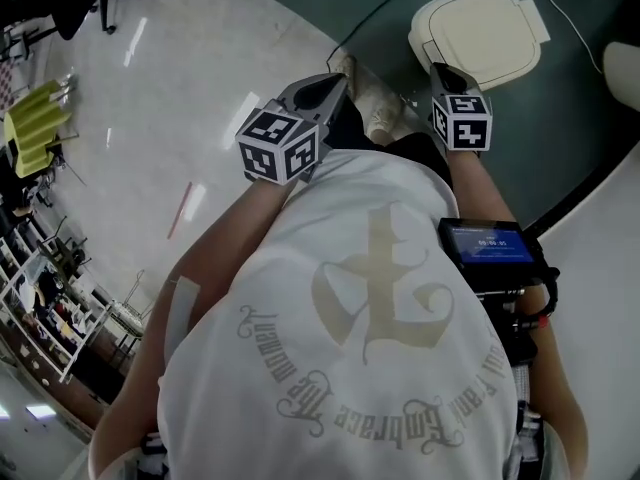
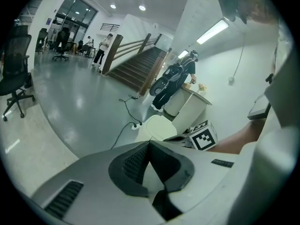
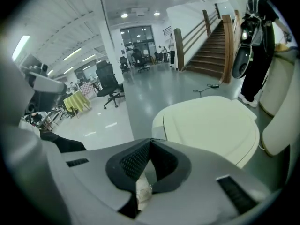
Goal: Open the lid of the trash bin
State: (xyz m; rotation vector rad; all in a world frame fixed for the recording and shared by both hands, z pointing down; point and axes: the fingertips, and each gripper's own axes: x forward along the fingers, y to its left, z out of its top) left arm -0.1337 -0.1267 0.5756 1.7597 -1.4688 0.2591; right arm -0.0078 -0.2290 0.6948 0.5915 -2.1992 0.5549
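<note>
The trash bin (image 1: 478, 34) stands on the dark floor ahead of me, its cream lid lying flat and closed. In the right gripper view the lid (image 3: 211, 123) fills the space just beyond my right gripper (image 3: 150, 142), whose jaws meet at the tips with nothing between them. In the head view the right gripper (image 1: 443, 72) hovers at the bin's near edge, whether touching it I cannot tell. My left gripper (image 1: 328, 84) is held further left, away from the bin, also shut and empty. The left gripper view shows the bin (image 2: 159, 125) beyond its closed jaws (image 2: 149, 144).
A black cable (image 1: 372, 16) runs across the floor to the bin's left. My shoe (image 1: 375, 110) stands between the grippers. A second pale container (image 1: 622, 68) sits at the right edge. A staircase (image 2: 136, 67), a person at a counter (image 2: 176, 81) and an office chair (image 2: 14, 74) lie further off.
</note>
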